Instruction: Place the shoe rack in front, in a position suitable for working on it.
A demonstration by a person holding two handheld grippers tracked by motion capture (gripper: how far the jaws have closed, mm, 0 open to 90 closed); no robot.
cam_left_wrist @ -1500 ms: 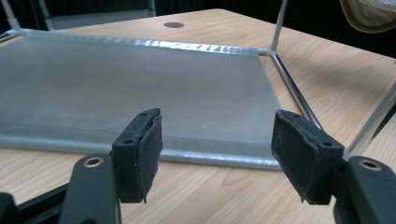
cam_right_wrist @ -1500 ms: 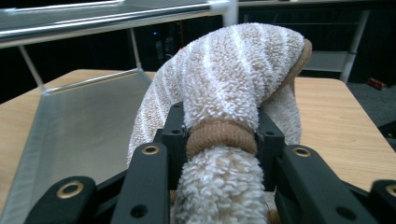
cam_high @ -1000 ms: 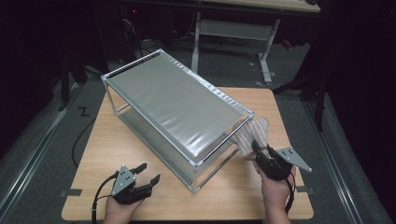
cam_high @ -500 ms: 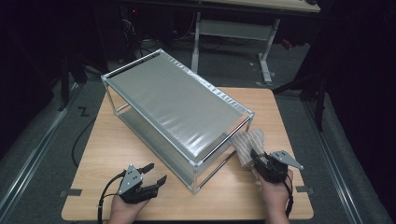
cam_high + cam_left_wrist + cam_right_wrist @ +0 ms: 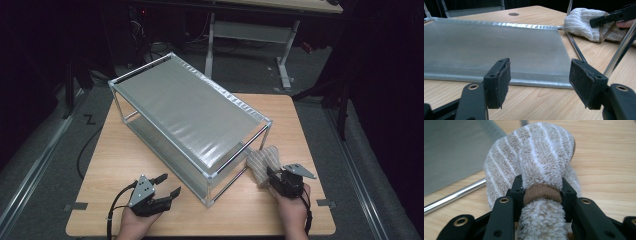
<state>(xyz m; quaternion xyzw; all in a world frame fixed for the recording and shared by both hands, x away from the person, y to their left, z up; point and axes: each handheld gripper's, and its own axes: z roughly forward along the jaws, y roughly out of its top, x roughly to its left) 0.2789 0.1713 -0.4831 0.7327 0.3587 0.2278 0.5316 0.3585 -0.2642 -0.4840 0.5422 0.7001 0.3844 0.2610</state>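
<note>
A rolled beige towel with white stripes (image 5: 261, 164) (image 5: 534, 167), bound by a brown elastic band (image 5: 542, 192), lies on the wooden table (image 5: 300, 125) beside the near right corner of a metal-framed rack (image 5: 195, 112). My right gripper (image 5: 278, 176) (image 5: 541, 192) is shut on the towel at the band. In the left gripper view the towel (image 5: 584, 22) lies beyond the rack's lower shelf (image 5: 491, 47). My left gripper (image 5: 167, 185) (image 5: 540, 82) stands open near the table's front left, nothing between its pads, facing the rack's lower shelf.
The rack has two grey fabric shelves and thin chrome posts (image 5: 210, 190); it lies diagonally over the table's middle. Bare wood lies along the front edge between the hands. A desk frame (image 5: 250, 30) stands on the dark floor behind the table.
The right gripper has come down with the towel, which now rests on the table by the rack's corner. The left gripper has barely moved.
</note>
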